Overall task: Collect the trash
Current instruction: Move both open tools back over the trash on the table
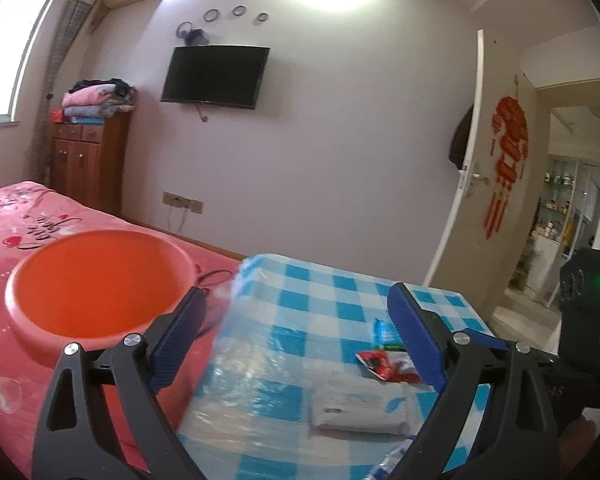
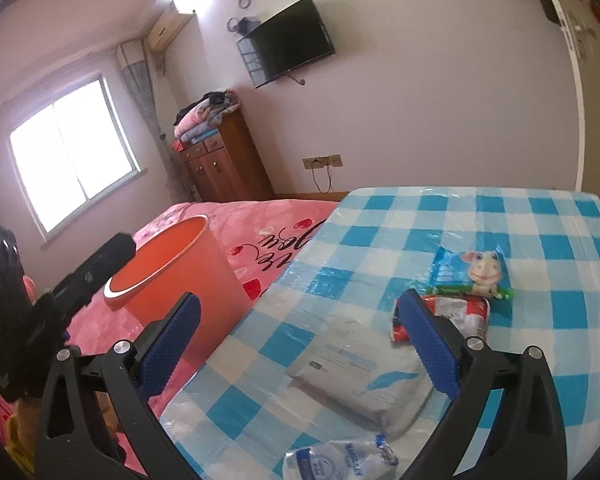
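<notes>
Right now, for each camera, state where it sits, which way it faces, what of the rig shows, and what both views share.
Left wrist: on the left gripper, open and empty, facing the wall television; the right gripper's black body shows at right.
Right wrist: on the right gripper, open and empty, above the blue-checked tablecloth, facing the window; the left gripper's body shows at left.
Shared: orange plastic bucket, white tissue pack, red snack wrapper.

A desk (image 2: 500, 216) under a blue-checked plastic cloth carried a white tissue pack (image 2: 356, 376) near its left edge, a red wrapper (image 2: 460, 316), a cartoon packet (image 2: 476, 272) and a crumpled bottle (image 2: 340, 460). Beside it, an orange bucket (image 2: 172, 276) stood on the pink bed (image 2: 268, 220).
</notes>
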A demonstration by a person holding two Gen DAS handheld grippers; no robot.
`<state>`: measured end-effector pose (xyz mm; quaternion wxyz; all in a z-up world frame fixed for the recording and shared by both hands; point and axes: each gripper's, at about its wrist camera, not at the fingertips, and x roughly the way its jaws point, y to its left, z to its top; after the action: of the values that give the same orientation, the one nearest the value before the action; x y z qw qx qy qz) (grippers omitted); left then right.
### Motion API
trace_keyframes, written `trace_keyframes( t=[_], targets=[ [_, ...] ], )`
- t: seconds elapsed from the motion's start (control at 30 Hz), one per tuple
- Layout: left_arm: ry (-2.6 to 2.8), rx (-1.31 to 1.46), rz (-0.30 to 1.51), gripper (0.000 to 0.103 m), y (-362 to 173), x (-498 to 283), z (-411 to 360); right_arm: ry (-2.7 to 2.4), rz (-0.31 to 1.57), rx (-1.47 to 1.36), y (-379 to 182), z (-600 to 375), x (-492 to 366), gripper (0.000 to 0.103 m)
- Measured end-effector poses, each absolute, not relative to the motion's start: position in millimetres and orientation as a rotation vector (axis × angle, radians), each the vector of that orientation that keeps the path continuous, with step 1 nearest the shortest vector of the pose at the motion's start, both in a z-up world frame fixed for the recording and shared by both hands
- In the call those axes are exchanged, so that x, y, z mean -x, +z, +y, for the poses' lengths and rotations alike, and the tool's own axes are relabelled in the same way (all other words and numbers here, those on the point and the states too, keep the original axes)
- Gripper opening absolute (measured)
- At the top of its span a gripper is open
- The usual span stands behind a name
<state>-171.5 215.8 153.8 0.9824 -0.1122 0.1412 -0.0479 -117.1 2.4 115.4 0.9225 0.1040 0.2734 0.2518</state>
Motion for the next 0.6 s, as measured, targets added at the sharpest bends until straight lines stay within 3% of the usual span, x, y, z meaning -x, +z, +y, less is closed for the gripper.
trace_keyframes(
  t=[0.6],
  targets=[
    [-0.198,0.235,0.516,0.092,114.3,155.8,157.9,0.429,0.546,-0.269,88.8,-66.2,120.3,0.098]
  ],
)
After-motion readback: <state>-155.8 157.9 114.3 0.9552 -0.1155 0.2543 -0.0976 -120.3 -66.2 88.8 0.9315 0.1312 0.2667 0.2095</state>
